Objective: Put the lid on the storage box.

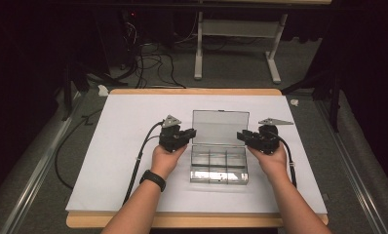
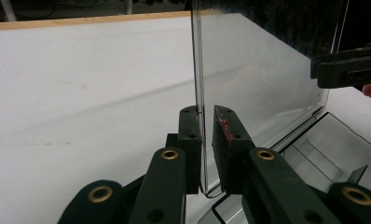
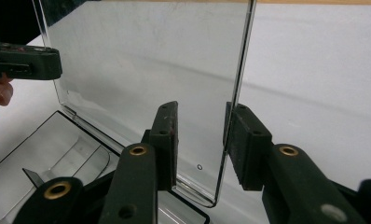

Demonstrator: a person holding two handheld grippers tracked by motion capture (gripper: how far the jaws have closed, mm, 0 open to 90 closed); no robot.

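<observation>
A clear plastic compartment box [image 1: 219,179] sits mid-table with its lid [image 1: 220,127] standing upright. My left gripper [image 1: 189,132] is at the lid's left edge. In the left gripper view the lid [image 2: 258,74] runs between the nearly closed jaws of my left gripper [image 2: 207,109], which is shut on that edge. My right gripper [image 1: 241,135] is at the lid's right edge. In the right gripper view my right gripper [image 3: 202,105] is open and straddles the lid [image 3: 146,60], whose edge lies against one pad [image 3: 242,135]. The box's empty compartments [image 3: 48,149] lie below.
A white sheet [image 1: 124,146] covers the wooden table [image 1: 192,91]; its front edge is near the person's forearms. Cables [image 1: 153,63] and a white frame's legs [image 1: 198,48] lie on the floor beyond. A black watch [image 1: 153,179] is on the left wrist.
</observation>
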